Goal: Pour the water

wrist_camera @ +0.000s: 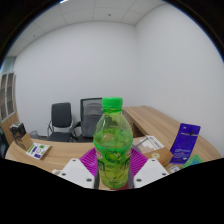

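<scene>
We see a green plastic bottle (pixel 113 145) with a green cap standing upright between the fingers of our tool (pixel 113 176). The pink pads (pixel 93 160) appear to press against its sides, so the tool seems closed on the bottle, though the lower part is hidden and we cannot be sure of contact on both sides. Beyond it lies a wooden worktop (pixel 150 122) carrying a purple packet (pixel 184 142) to the right and a small box (pixel 39 150) to the left. Two office chairs (pixel 62 120) stand behind the worktop against a white wall.
</scene>
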